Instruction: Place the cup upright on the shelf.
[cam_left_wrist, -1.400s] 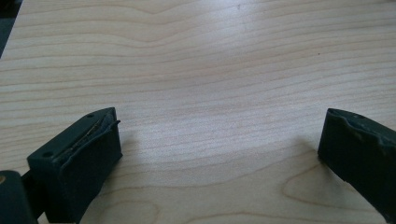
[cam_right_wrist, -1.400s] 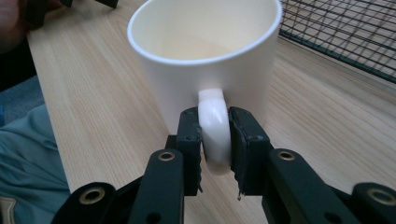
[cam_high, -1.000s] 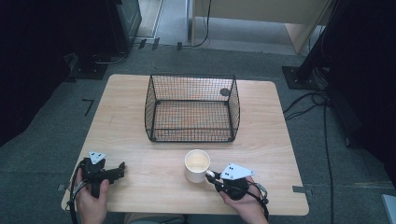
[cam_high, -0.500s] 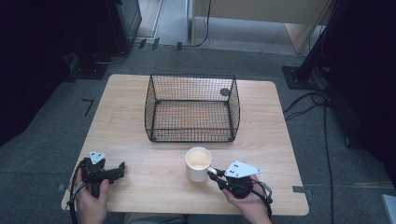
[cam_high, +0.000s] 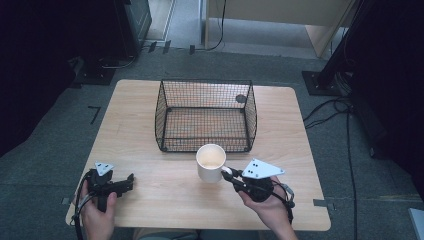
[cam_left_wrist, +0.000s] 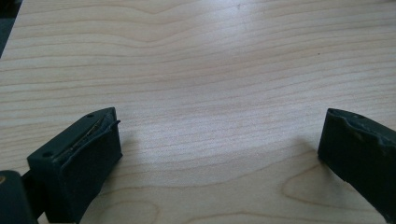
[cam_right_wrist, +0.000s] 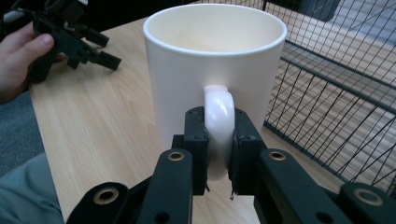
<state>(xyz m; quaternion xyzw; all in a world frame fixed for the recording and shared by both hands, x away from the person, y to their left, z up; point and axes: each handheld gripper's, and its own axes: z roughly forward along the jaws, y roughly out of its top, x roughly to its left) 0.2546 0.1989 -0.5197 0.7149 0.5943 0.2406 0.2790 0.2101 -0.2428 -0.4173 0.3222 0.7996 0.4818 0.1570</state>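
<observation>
Pale wooden counter (cam_high: 150, 145): with the right hand-held gripper (cam_right_wrist: 218, 140) clamped on the mug (cam_right_wrist: 212, 65) handle and the left hand-held gripper (cam_left_wrist: 219, 154) idle and wide, lift the mug level and clear the wire basket (cam_high: 205, 115) rim.

1. A lab or test room, not a home.
2. A lone wooden table (cam_high: 150, 135) stands on grey carpet (cam_high: 45, 165).
3. Cables (cam_high: 340, 107) trail across it, beside black stand bases (cam_high: 320, 82).

I see the table (cam_high: 150, 150) evenly lit from above, dark room edges, soft shadows under the left tool (cam_left_wrist: 219, 154), mild sheen on wood, near jaws slightly blurred
</observation>
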